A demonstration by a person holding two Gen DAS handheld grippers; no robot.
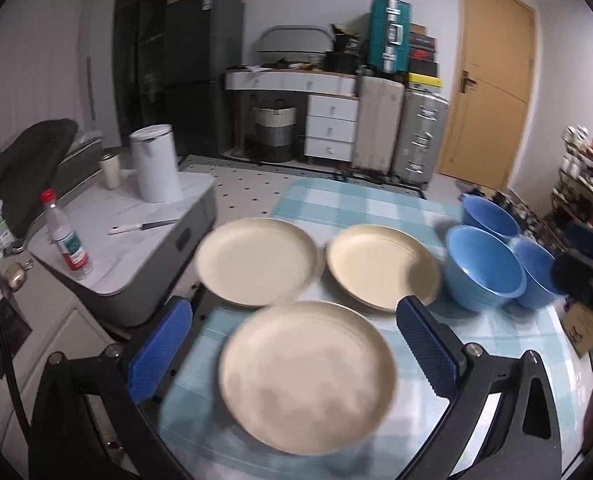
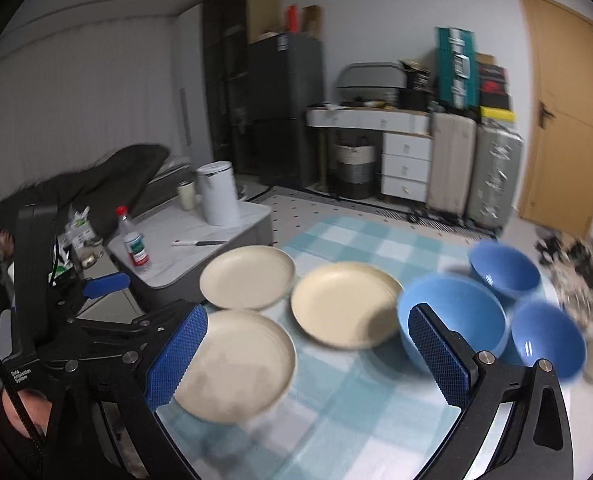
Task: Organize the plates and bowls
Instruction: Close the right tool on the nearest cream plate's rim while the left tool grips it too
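Three plates (image 1: 307,376) blurred; right claw (image 2: 310,344) hides bowl (image 2: 454,322) rim.

The three cream plates (image 1: 307,376) look matt and smooth, probably plastic or a matt glaze, can't tell which. The blue bowls (image 1: 483,266) are shinier, with little glints on the inside. The tablecloth (image 2: 360,412) is soft-looking checked cloth. Both grippers have blue pads (image 1: 430,342) with a rough knurled texture on matt black plastic arms with small shiny metal screws (image 2: 487,357).
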